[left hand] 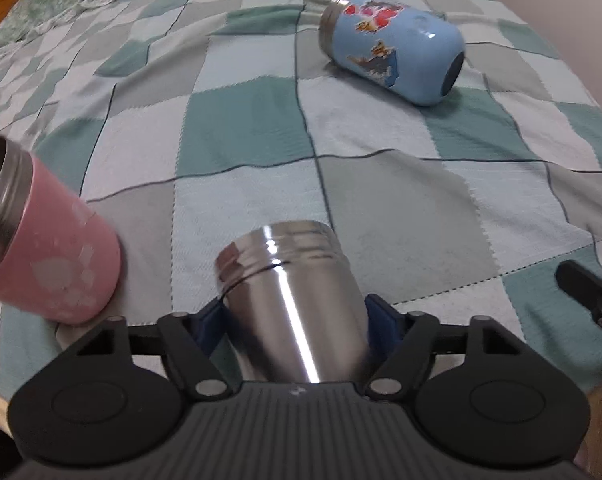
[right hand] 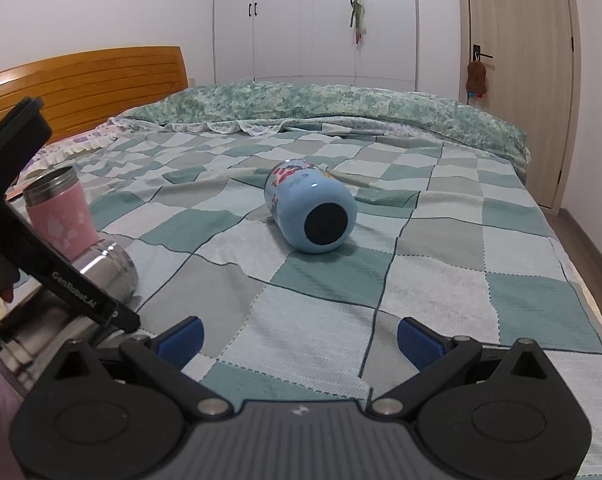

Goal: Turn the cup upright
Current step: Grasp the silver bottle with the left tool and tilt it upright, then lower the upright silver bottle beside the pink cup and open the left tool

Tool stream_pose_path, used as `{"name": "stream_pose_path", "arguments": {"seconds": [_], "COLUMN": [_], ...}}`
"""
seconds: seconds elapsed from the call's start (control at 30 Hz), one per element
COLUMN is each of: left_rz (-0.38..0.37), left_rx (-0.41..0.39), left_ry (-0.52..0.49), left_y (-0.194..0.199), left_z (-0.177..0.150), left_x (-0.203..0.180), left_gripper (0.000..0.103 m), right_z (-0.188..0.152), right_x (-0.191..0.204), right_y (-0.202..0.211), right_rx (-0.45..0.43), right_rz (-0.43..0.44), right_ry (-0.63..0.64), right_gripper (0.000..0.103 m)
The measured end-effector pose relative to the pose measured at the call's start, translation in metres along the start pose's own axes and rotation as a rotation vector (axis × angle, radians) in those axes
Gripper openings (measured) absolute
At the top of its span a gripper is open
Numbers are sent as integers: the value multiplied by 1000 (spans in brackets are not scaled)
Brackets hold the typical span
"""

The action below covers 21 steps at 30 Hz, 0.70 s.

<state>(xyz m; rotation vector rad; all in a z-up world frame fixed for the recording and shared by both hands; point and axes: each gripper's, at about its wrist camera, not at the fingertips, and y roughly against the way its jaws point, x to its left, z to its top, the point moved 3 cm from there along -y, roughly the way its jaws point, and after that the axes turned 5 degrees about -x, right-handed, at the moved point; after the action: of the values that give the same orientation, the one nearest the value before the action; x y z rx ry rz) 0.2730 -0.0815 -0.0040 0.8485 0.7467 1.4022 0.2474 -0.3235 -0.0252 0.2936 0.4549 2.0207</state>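
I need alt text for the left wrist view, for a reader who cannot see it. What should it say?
The left gripper is closed around a shiny steel cup, whose threaded mouth points away from the camera over a checked blanket. A pink cup stands close at the left, and a blue cup with stickers lies on its side farther away.

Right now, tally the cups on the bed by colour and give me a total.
Pink cup: 1
Steel cup: 1, between the left gripper fingers
Blue cup: 1, on its side
Total: 3
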Motion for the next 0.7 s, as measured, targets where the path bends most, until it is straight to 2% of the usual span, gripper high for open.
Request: {"name": "stream_pose_path", "arguments": {"seconds": [0.23,0.5,0.7], "left_rz": [-40,-105,-126], "left_rx": [-130,-362,-458], "left_ry": [-31,-76,-83], "left_y": [33,90,112], "left_z": [0,-10,-20], "left_x": [-1,1,7], "left_gripper": [68,64,63], "right_z": [3,6,6], "right_x": [9,23,30], "right_y": [10,32,40], "right_rx": [-25,-87,-117], "right_rz": [-8,-7,-12], "right_ry": [-11,-47,-83], "right_gripper": [103,103,103]}}
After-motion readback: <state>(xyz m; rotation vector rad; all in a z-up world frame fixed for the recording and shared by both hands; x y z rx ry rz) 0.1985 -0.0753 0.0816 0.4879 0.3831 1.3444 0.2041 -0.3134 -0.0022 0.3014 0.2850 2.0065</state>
